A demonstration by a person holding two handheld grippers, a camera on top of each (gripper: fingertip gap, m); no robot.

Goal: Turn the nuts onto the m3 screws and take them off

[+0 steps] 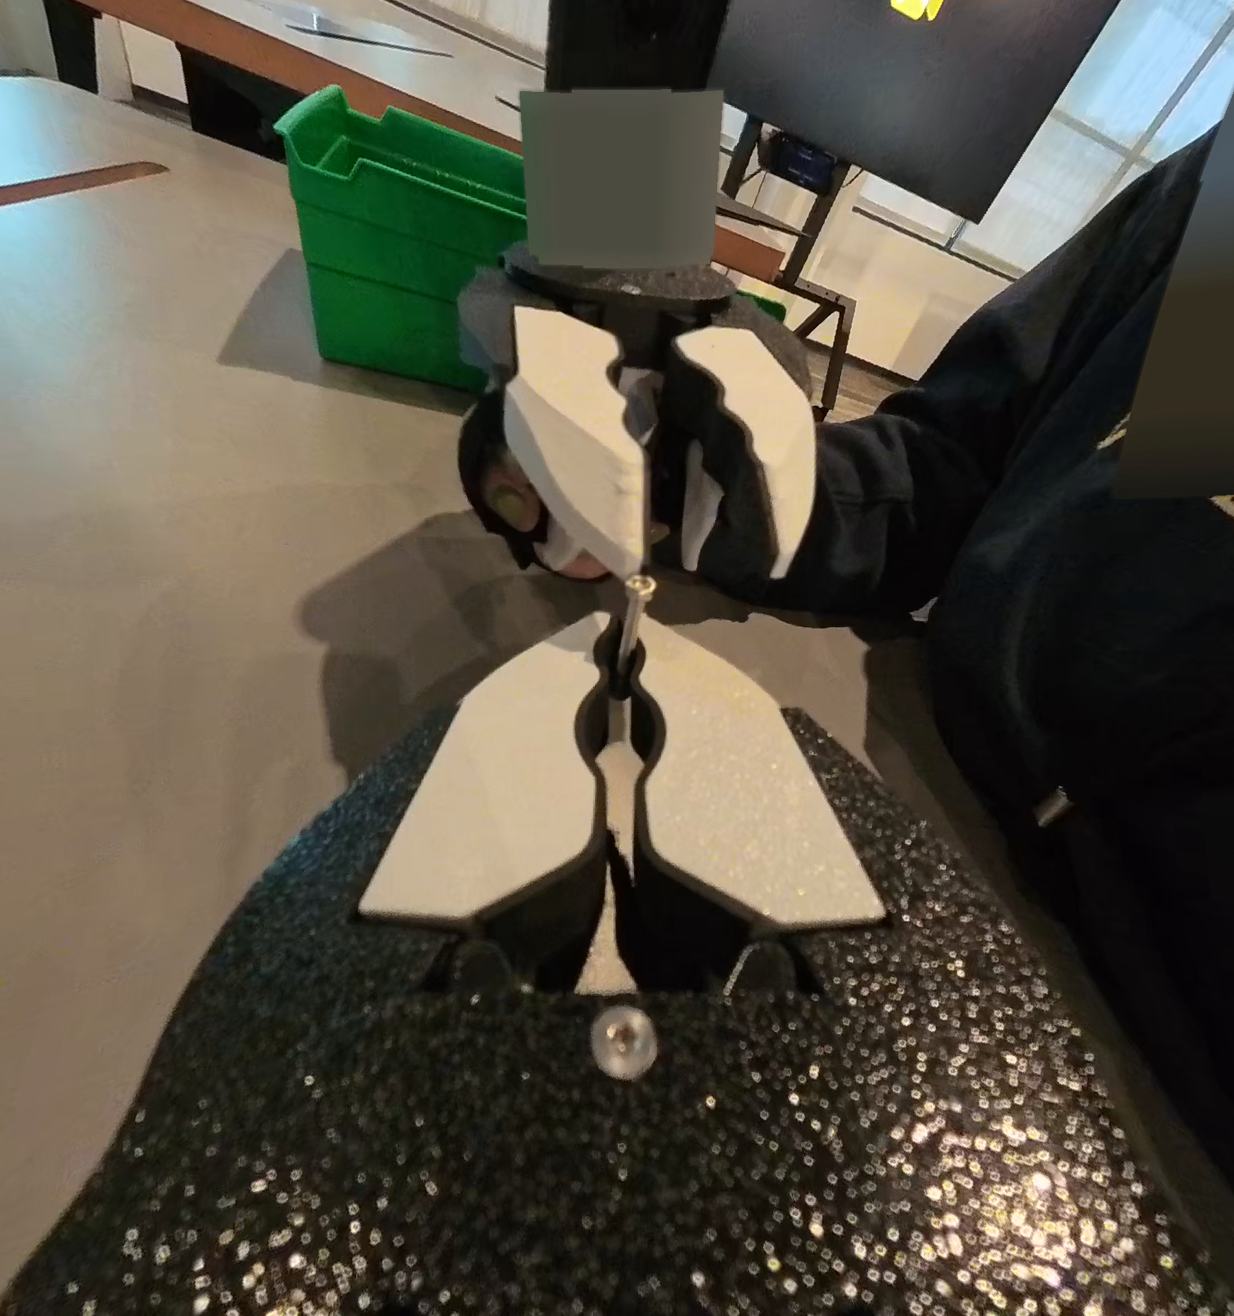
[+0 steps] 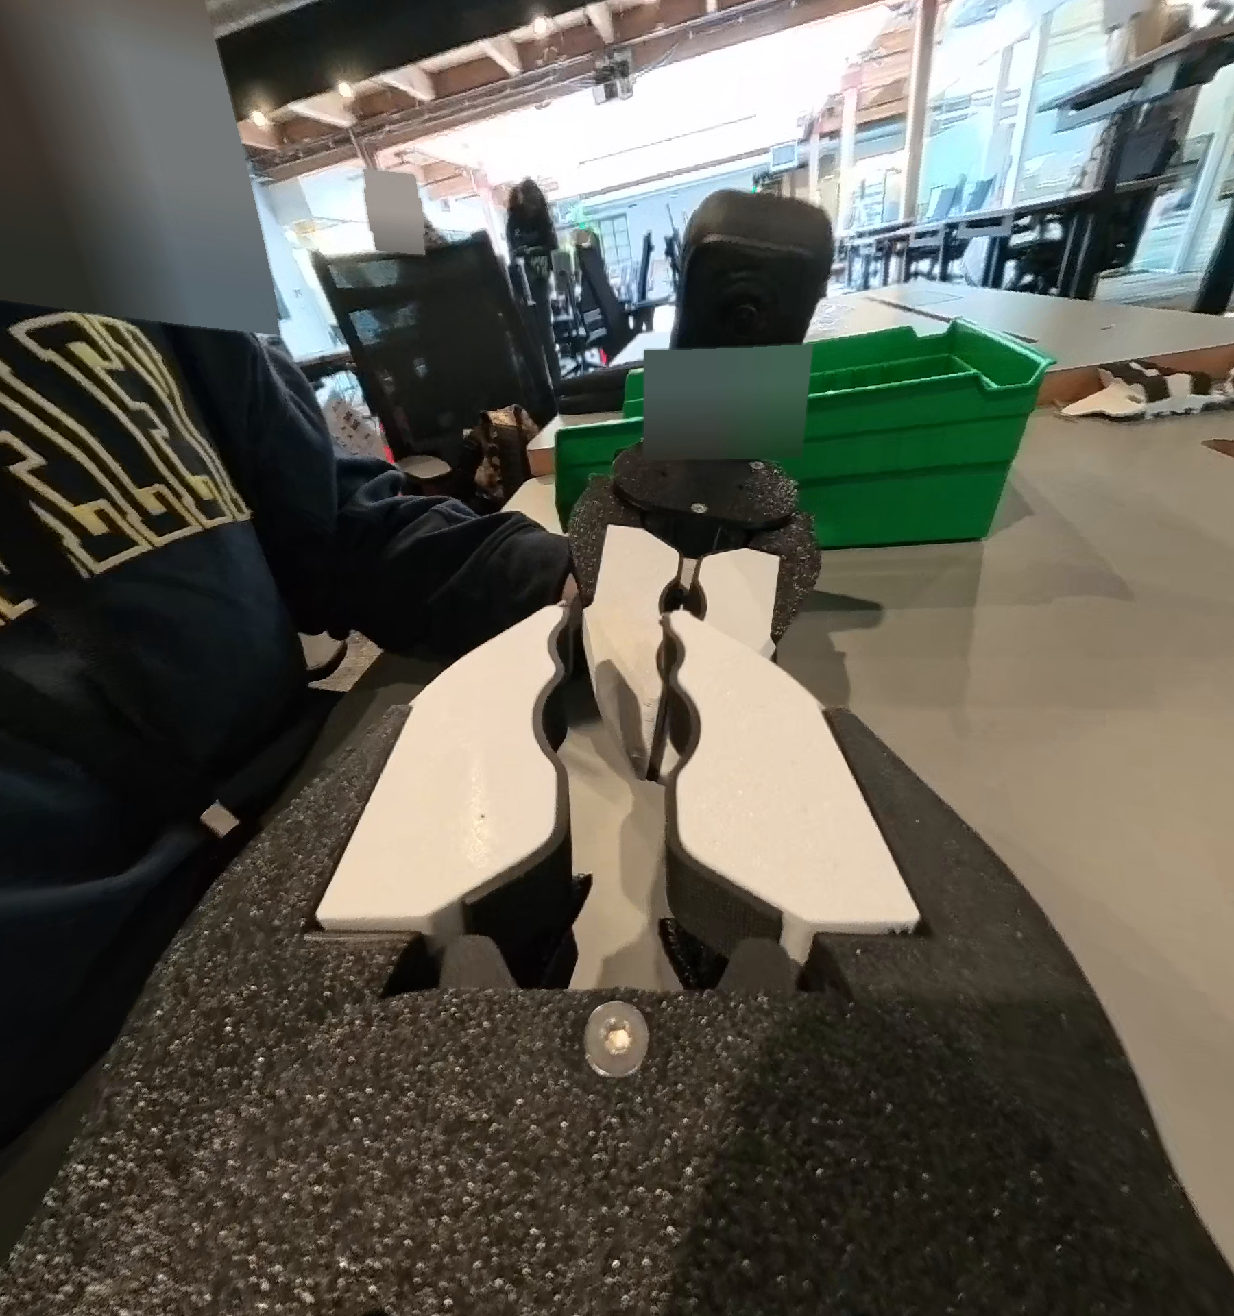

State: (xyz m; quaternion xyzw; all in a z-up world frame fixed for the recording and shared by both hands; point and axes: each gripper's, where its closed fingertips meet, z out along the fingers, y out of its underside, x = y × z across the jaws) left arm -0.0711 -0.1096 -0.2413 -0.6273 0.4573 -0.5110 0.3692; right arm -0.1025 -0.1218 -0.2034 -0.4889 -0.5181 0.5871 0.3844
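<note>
One screw [image 1: 635,619] shows, a thin silver one standing up out of the tip of the left gripper [image 1: 625,676] at the centre of the left wrist view; its two white fingers [image 1: 529,783] are closed together, pinching the screw's lower shank, with the head free above. One right gripper [image 1: 639,570] comes down from the upper centre of that frame, its fingertip just beside the screw head; its jaws stand partly apart, and whether they press anything cannot be told. No nut can be made out: the spot at the screw head is too small and partly covered by the white fingertip. One green bin [image 1: 400,235] sits on the grey table [image 1: 101,427] at upper left. A gloved hand [image 1: 735,491] and dark sleeve [image 1: 956,441] reach in from the right, wrapped round the right gripper's body. In the right wrist view the left gripper's closed fingers point in between the right gripper's own fingers [image 2: 479,769], hiding the screw there.
</note>
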